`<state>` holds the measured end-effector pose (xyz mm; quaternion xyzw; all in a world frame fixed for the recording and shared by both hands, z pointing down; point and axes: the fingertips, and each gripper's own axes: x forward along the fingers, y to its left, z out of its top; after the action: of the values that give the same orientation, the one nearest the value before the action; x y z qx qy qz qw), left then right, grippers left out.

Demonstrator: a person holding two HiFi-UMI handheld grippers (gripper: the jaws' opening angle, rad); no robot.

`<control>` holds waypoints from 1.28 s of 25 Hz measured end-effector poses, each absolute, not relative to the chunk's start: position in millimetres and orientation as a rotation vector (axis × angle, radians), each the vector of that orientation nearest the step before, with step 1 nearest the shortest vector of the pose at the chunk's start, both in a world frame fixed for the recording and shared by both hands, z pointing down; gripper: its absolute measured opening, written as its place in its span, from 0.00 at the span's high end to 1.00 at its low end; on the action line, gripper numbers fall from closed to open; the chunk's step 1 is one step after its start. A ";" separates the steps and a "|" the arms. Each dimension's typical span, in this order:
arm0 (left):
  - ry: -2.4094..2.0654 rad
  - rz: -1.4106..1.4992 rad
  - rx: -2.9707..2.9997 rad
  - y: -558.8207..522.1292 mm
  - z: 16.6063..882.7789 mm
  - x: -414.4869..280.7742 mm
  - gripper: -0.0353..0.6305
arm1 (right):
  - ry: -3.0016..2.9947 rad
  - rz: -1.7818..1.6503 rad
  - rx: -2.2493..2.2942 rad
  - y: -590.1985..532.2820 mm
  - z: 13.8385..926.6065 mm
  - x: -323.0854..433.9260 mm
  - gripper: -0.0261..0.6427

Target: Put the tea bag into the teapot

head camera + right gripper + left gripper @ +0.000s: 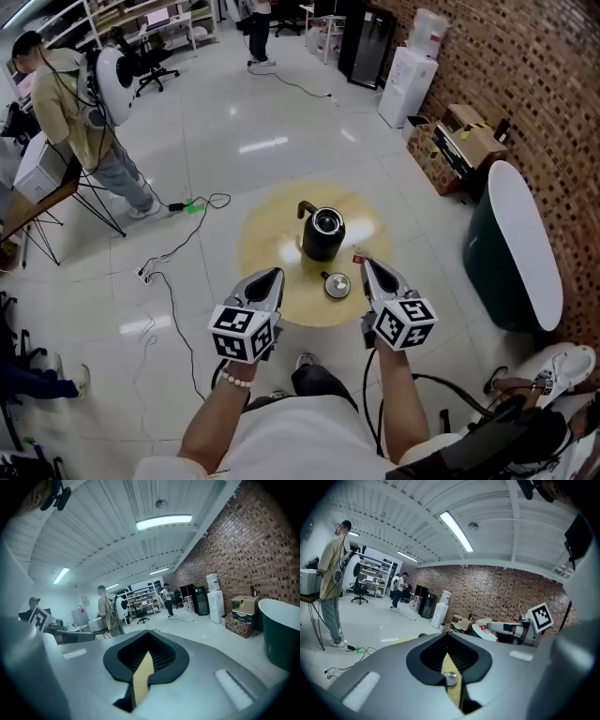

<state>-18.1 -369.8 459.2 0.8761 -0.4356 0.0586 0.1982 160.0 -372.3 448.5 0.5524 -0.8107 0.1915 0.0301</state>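
Observation:
A black teapot [323,234] stands open-topped in the middle of a round yellow table [272,234], and its lid [337,285] lies on the table just in front of it. My right gripper [366,263] hovers over the table's front right, jaws together, with a small red tea bag tag [358,257] pinched at its tip. That tag [483,627] also shows in the left gripper view. My left gripper [274,275] hangs over the table's front left with its jaws together and nothing in them. Neither gripper view shows the teapot.
A person [84,112] stands at the far left beside a desk. Cables [178,244] trail over the floor left of the table. A dark green tub with a white top [520,244] stands at the right by the brick wall, with boxes [459,141] behind it.

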 end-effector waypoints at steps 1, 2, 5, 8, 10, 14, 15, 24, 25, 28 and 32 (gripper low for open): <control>-1.227 0.164 2.452 -376.1 452.4 -16.1 0.93 | -2.499 0.577 1.680 -381.5 443.5 159.7 0.96; -1.237 0.163 2.453 -382.3 445.8 -14.0 0.93 | -2.499 0.562 1.659 -390.7 438.8 159.9 0.96; -1.258 0.158 2.454 -400.1 433.2 -8.0 0.93 | -2.498 0.521 1.599 -418.5 429.2 158.7 0.96; -1.258 0.162 2.446 -414.1 433.0 -3.0 0.93 | -2.488 0.474 1.535 -444.9 424.3 154.2 0.96; -1.261 0.167 2.433 -421.0 436.8 0.5 0.93 | -2.475 0.441 1.487 -459.3 424.1 152.6 0.96; -1.269 0.178 2.403 -432.9 448.7 9.9 0.93 | -2.443 0.406 1.397 -484.8 433.5 154.0 0.96; -1.270 0.181 2.395 -435.3 452.6 12.3 0.93 | -2.432 0.397 1.381 -490.6 437.7 155.0 0.96; -1.272 0.216 2.332 -450.6 485.8 27.6 0.93 | -2.310 0.370 1.225 -528.8 493.8 152.3 0.96; -1.270 0.219 2.327 -452.0 489.2 29.6 0.93 | -2.295 0.370 1.202 -531.8 501.3 151.5 0.96; -1.264 0.224 2.309 -455.0 499.9 33.1 0.93 | -2.239 0.366 1.125 -538.9 526.6 147.5 0.96; -1.259 0.228 2.287 -457.7 514.4 35.3 0.93 | -2.169 0.371 1.035 -544.3 560.9 142.7 0.96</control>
<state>35.3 -457.7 514.4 0.8433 -0.4642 0.0839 0.2575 142.7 -544.3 560.9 0.3992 -0.8363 0.1429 0.3477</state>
